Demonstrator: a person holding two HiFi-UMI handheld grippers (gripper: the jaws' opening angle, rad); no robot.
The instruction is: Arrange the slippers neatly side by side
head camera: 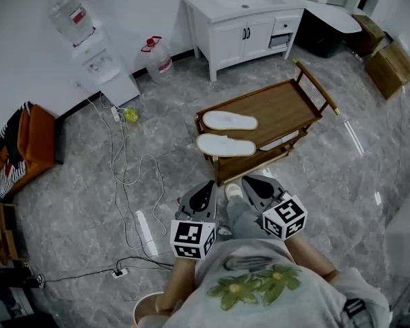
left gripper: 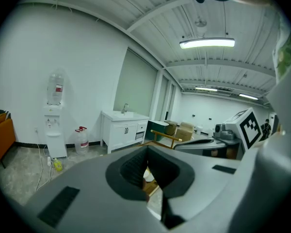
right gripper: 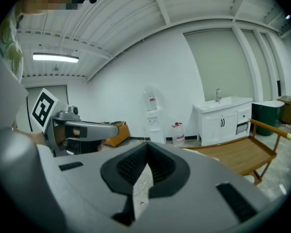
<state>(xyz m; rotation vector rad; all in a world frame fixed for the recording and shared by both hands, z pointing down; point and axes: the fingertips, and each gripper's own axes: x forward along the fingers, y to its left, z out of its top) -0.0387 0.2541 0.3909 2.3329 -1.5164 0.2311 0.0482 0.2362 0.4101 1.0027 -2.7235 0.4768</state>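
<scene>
The left gripper [head camera: 206, 186] and the right gripper [head camera: 254, 183] are held just in front of the person's chest [head camera: 253, 285], side by side and slightly apart. Both point forward and a little downward. Each gripper's jaws are pressed together with nothing between them. The left forearm [head camera: 180, 279] and the right forearm [head camera: 311, 253] reach forward from the chest.

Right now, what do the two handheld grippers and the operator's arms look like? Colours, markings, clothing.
The left gripper and right gripper match: grey moulded shells that taper forward, with black ribbed pads at the tips. Each carries a white cube printed with black square markers, the left cube and the right cube. The person wears a light grey top with a green leaf print.
</scene>
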